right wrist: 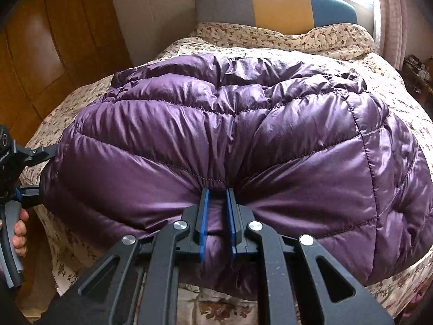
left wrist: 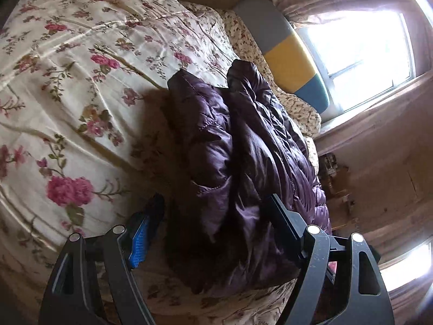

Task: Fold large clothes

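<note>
Purple down jacket (right wrist: 216,135) lying bunched on bed (left wrist: 67,81), near its foot edge. I am pinching jacket hem with right gripper (right wrist: 217,216). Left gripper (left wrist: 216,216) hanging spread wide over jacket, grasping nothing.

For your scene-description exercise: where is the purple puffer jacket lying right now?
The purple puffer jacket lies bunched on the floral bedspread, below the striped headboard, its near edge pinched by the right gripper.
</note>
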`<action>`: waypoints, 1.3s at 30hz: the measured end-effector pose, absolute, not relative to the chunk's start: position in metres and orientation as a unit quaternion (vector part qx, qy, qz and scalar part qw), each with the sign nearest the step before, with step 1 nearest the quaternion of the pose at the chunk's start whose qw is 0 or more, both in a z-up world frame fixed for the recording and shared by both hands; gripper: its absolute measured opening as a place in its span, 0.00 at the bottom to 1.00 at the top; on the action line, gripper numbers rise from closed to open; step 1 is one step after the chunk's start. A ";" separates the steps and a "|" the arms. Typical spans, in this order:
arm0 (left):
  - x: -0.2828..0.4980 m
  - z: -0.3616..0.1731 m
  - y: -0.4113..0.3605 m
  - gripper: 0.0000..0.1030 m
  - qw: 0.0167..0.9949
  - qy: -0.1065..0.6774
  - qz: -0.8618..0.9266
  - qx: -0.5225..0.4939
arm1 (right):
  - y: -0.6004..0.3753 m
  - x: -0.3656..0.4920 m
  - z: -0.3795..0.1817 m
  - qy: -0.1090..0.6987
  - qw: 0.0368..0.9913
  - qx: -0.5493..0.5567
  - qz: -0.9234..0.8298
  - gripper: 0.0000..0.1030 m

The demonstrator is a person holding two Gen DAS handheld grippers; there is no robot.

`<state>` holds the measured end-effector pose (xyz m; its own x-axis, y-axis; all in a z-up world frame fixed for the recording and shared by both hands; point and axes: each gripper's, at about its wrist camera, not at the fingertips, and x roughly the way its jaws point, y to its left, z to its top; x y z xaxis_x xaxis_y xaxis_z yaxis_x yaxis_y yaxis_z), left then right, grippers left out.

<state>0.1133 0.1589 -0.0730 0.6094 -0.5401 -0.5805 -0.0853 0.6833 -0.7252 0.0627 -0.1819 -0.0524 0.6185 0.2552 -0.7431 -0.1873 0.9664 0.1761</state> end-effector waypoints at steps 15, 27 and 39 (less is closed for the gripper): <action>0.127 -0.068 0.151 0.51 0.799 0.414 -0.192 -0.392 | -0.182 0.062 -0.056 0.414 0.900 0.027 0.131 0.10; 0.119 0.008 0.104 0.22 0.836 0.368 -0.271 -0.303 | -0.181 0.061 -0.068 0.407 0.904 0.025 0.130 0.10; 0.122 0.069 0.003 0.22 0.827 0.348 -0.379 -0.225 | -0.201 0.059 -0.051 0.421 0.895 0.045 0.141 0.11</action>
<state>0.1224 0.0027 0.0689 0.4708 -0.7836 -0.4054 0.4698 0.6116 -0.6365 0.0589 -0.2007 -0.0512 0.6065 0.2901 -0.7403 -0.2147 0.9562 0.1988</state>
